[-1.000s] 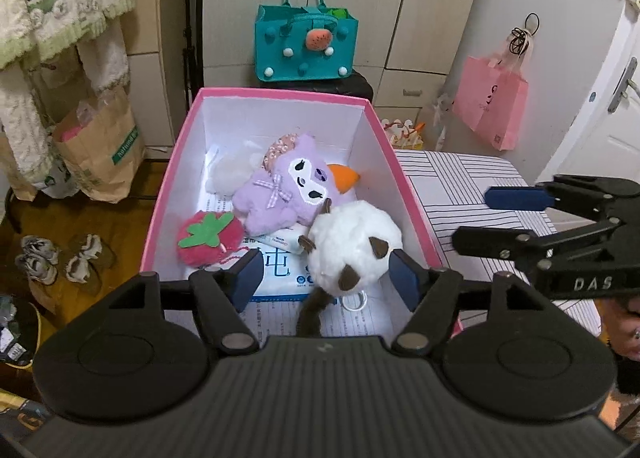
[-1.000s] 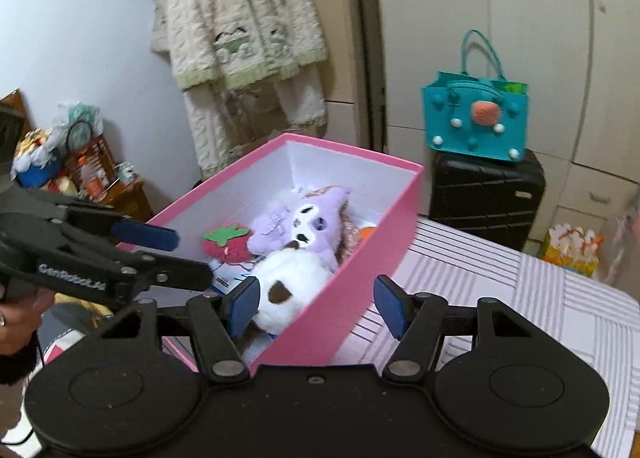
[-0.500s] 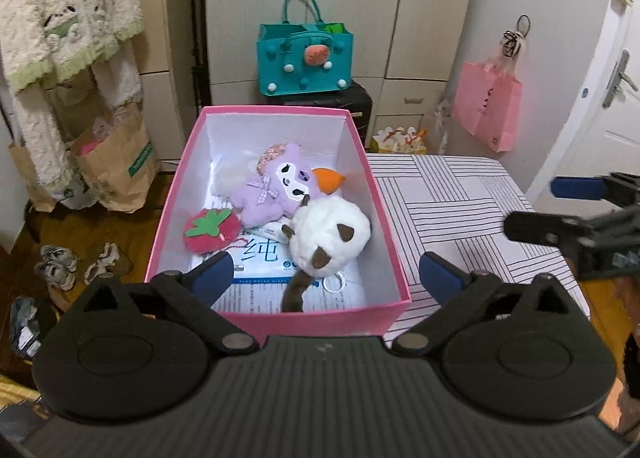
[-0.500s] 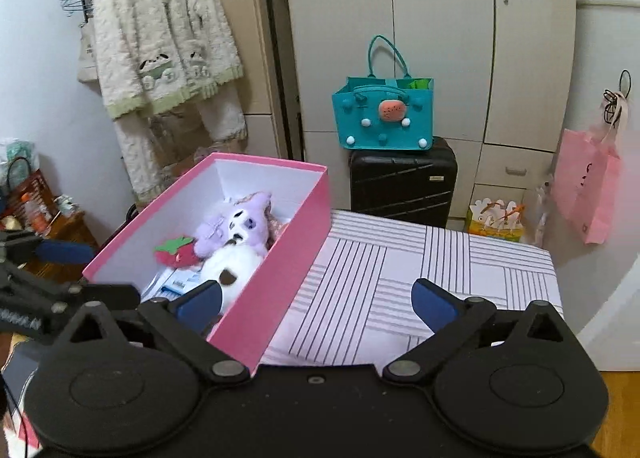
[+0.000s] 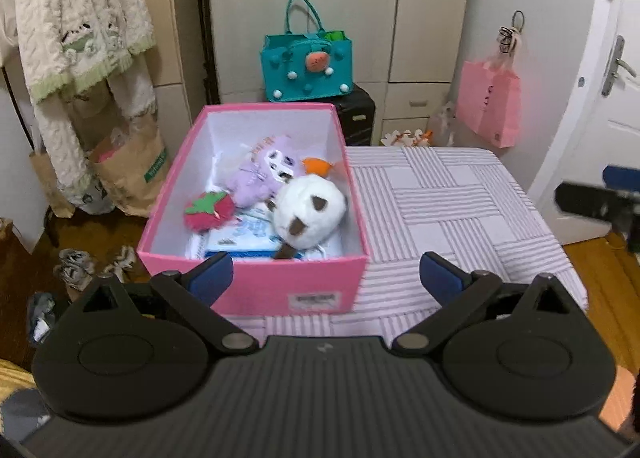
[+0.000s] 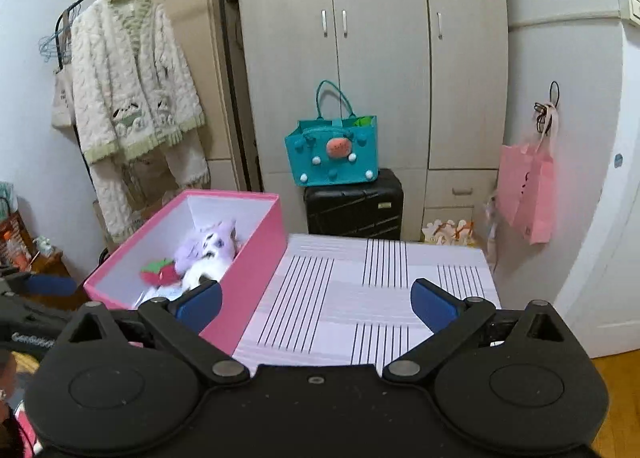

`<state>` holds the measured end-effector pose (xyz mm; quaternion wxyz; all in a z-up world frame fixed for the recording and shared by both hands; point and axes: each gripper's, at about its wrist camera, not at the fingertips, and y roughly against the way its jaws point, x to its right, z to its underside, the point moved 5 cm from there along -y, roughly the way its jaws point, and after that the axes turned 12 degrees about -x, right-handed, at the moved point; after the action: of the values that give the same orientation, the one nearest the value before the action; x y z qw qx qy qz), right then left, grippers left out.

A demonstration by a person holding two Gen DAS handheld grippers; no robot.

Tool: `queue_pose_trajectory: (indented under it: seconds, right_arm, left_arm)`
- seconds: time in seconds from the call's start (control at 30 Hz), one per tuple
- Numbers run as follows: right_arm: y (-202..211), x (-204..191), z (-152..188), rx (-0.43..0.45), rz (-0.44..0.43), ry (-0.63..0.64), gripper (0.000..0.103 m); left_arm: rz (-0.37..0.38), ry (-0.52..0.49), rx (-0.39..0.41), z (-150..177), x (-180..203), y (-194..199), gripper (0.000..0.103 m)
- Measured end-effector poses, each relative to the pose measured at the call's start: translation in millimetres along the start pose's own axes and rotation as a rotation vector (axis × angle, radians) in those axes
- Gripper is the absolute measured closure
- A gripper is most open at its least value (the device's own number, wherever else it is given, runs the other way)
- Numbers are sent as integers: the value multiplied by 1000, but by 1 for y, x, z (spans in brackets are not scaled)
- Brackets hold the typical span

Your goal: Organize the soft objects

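Now both tongs [image 5: 324, 278] [image 6: 316, 300] gape — toys boxed [image 5: 256, 286].

A bedroom in somebody's home: tall wardrobe doors [image 6: 380, 50] fill the far wall, a fleecy robe [image 6: 132, 106] hangs on a clothes rail, a black suitcase [image 6: 354, 204] carries a teal felt bag [image 6: 332, 156] (a strawberry stitched on it), shoes [image 5: 94, 260] lie on wood flooring.

White plush [image 5: 310, 206], purple plush [image 5: 262, 176] and strawberry plush [image 5: 209, 210] lie in the pink box [image 5: 260, 286] on the striped table [image 5: 460, 210].
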<state>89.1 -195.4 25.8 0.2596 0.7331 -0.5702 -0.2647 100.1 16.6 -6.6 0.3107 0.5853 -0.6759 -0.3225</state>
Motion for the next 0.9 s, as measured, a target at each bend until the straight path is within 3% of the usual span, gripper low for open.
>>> queue_pose_trajectory:
  seconds: [0.1, 0.3, 0.4, 0.53, 0.63, 0.9]
  right_arm:
    - [1, -4, 12, -33, 11, 16, 1]
    - [-14, -11, 26, -95, 131, 90, 1]
    - [-15, -5, 29, -110, 150, 78, 1]
    - [-14, -1, 32, -105, 161, 70, 1]
    - [-8, 0, 35, -88, 154, 58, 1]
    - [-8, 7, 40, -64, 234, 4, 1]
  left_arm:
    - [9, 5, -9, 6, 6, -2, 2]
    - [-8, 5, -14, 10, 13, -4, 2]
    - [-11, 2, -17, 12, 14, -6, 2]
    - [-12, 15, -1, 13, 13, -5, 2]
    - [-49, 21, 11, 15, 11, -6, 2]
    - [-134, 26, 26, 18, 7, -12, 2]
